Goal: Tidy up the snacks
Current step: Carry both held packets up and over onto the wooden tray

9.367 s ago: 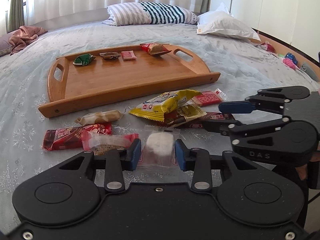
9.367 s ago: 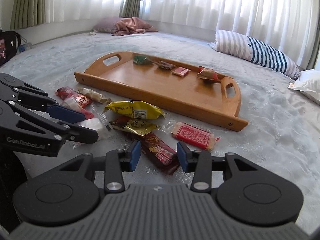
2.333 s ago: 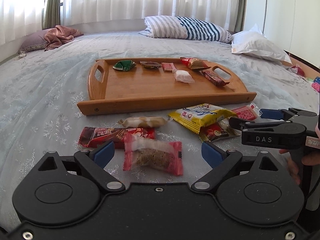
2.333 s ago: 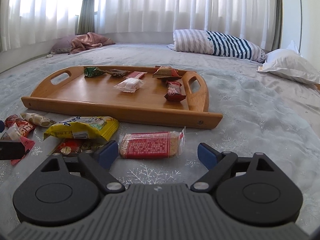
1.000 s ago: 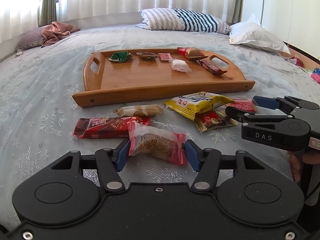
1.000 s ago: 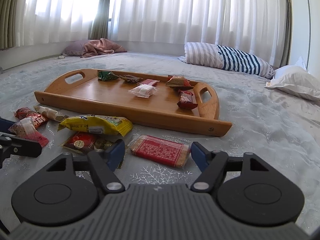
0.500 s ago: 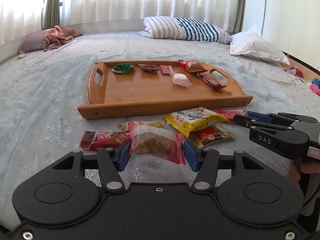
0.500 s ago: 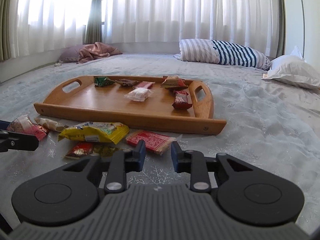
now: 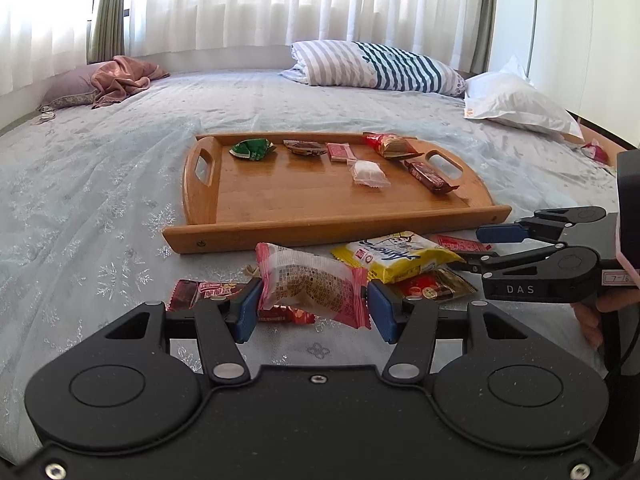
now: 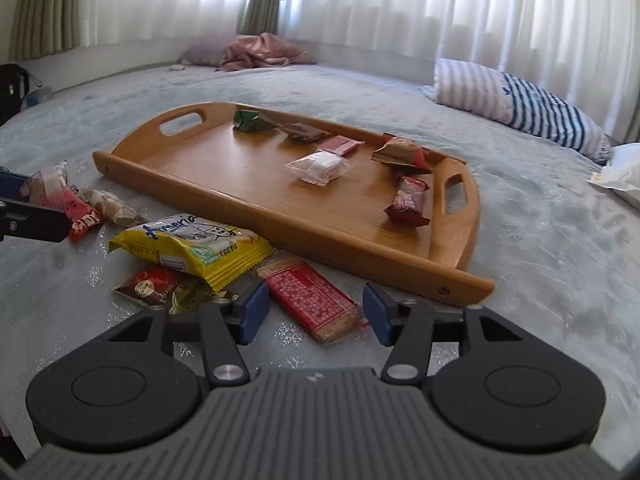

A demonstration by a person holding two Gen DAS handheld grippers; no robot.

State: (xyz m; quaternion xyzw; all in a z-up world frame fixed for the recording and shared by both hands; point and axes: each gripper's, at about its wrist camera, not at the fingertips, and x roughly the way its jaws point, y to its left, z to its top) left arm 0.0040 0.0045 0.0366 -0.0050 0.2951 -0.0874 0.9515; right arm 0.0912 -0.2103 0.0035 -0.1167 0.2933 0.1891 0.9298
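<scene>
Snacks on the bed by the tray

Left view: the left gripper (image 9: 312, 306) squeezed a pink snack pack (image 9: 312, 282), lifted before the wooden tray (image 9: 320, 224). Right view: the right gripper (image 10: 312, 312) had just been opening, pads apart around a red cracker pack (image 10: 314, 298) lying on the bed (image 10: 560, 240).

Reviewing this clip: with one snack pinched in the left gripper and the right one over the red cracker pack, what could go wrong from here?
1. The left gripper holds the pink-ended snack only by its crinkly wrapper sides; it could slip out before reaching the wooden tray.
2. The right gripper, whose jaws have just been opening, straddles the red cracker pack lying diagonally; closing may catch only a corner.
3. The yellow packet beside it might get nudged.
</scene>
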